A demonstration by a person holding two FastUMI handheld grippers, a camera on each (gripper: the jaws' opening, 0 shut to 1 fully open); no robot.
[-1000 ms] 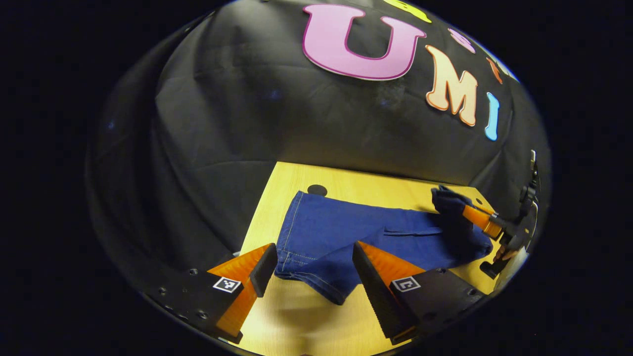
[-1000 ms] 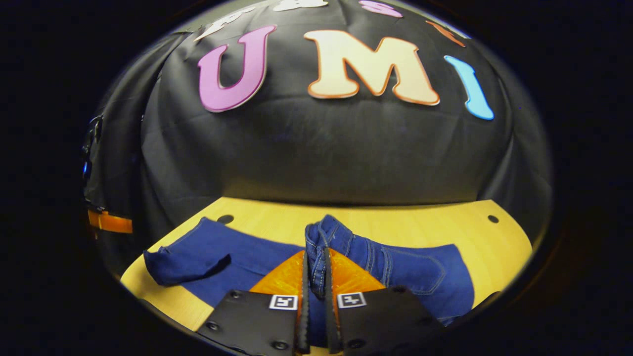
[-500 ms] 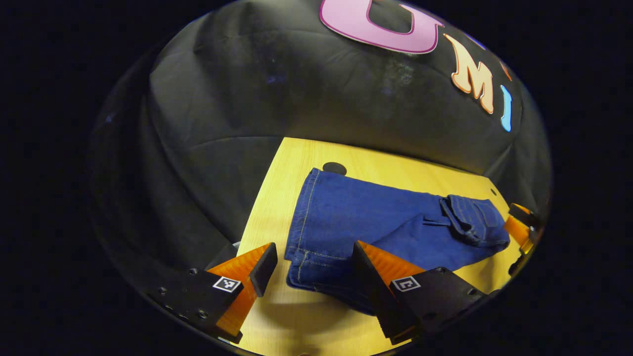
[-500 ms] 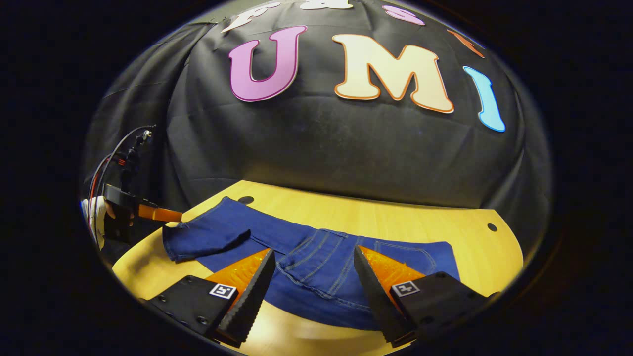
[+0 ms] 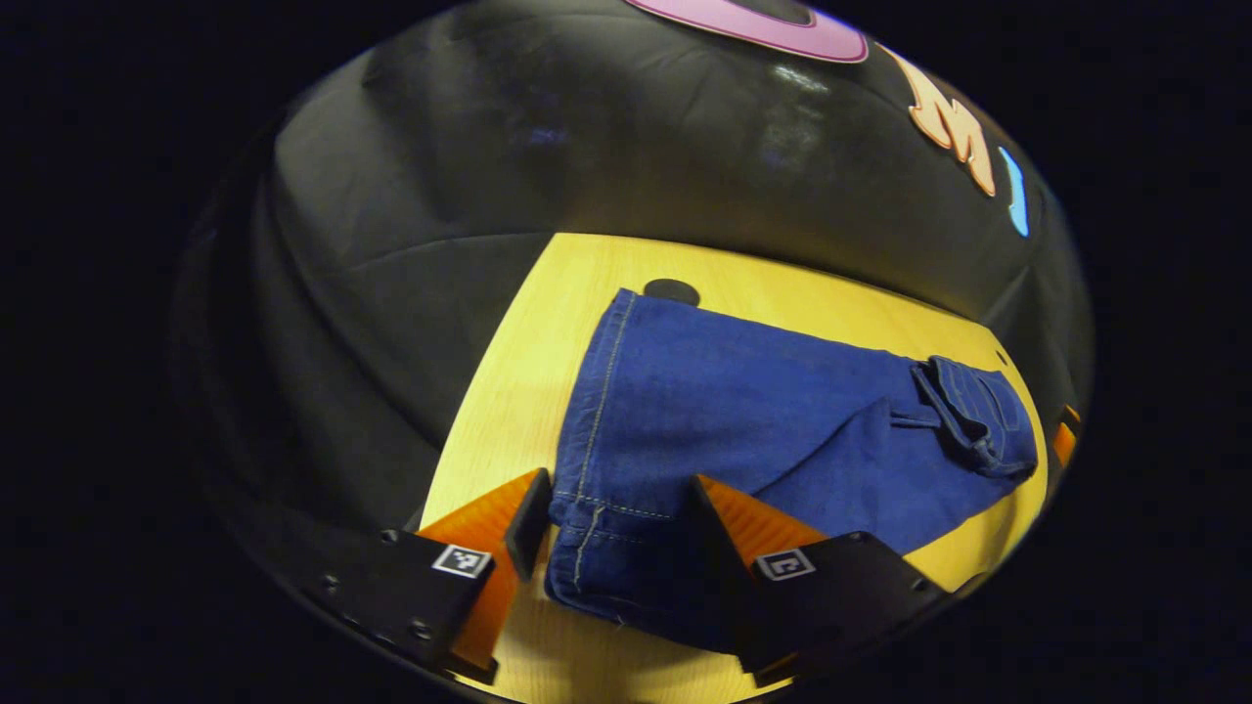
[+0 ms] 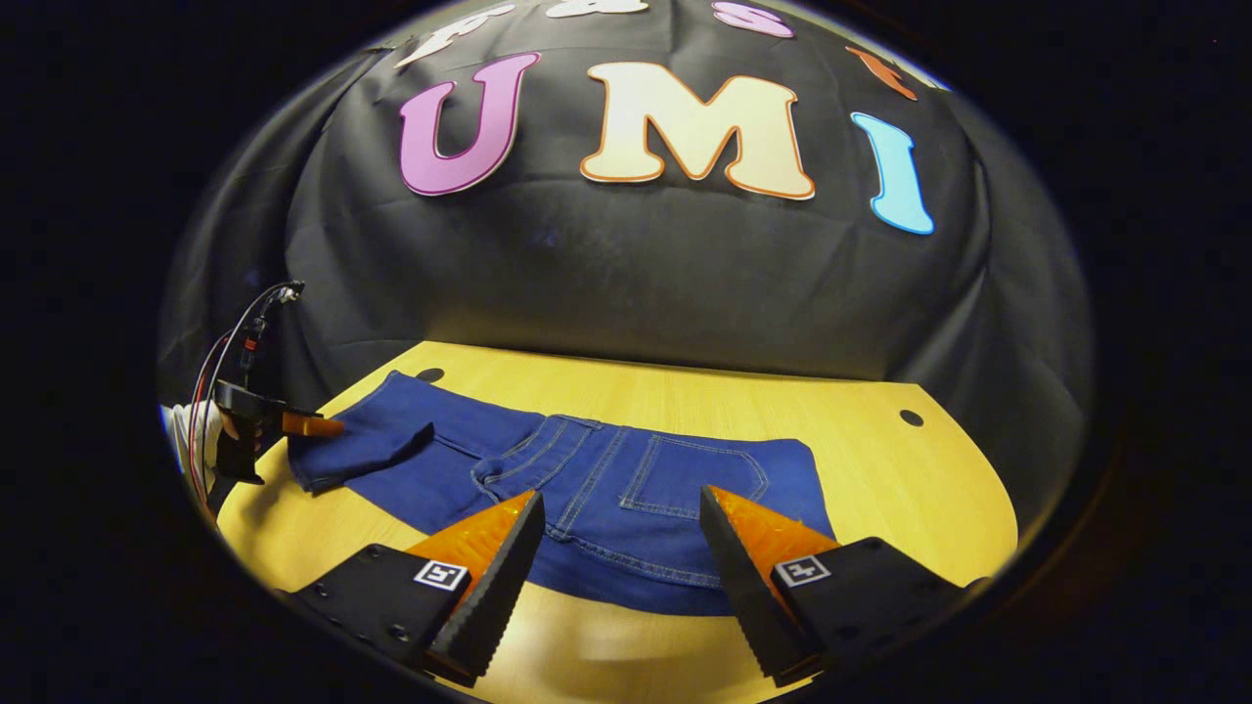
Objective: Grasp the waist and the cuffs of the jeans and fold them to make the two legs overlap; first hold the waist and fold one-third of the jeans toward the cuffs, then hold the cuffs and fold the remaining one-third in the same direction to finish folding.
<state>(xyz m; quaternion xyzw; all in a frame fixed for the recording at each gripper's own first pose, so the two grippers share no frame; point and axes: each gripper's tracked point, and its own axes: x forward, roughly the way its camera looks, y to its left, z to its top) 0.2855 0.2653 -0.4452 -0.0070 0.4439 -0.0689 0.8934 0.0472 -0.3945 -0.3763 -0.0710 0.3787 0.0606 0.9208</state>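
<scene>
Blue jeans [image 6: 606, 479] lie on the yellow wooden table [image 6: 880, 469], legs overlapped and the waist part folded over onto the legs. Its back pocket [image 6: 699, 474] faces up. My right gripper [image 6: 621, 501] hovers open just in front of that folded waist, with nothing between its fingers. The cuffs [image 5: 611, 548] sit between the spread fingers of my left gripper [image 5: 618, 489], which is open around them. In the right gripper view the left gripper [image 6: 298, 425] shows at the far left, by the cuffs [image 6: 352, 445]. The folded waist [image 5: 973, 416] lies at the far end.
Black cloth walls close the table in at the back and sides. Small dark holes [image 6: 911, 418] [image 5: 671, 290] mark the tabletop near its far corners. A gloved hand [image 6: 186, 435] with cables holds the left gripper at the table's left end.
My right gripper let go of the waist, which now lies flat over the legs, and drew back open. My left gripper moved forward and down, so the cuffs now sit between its fingers.
</scene>
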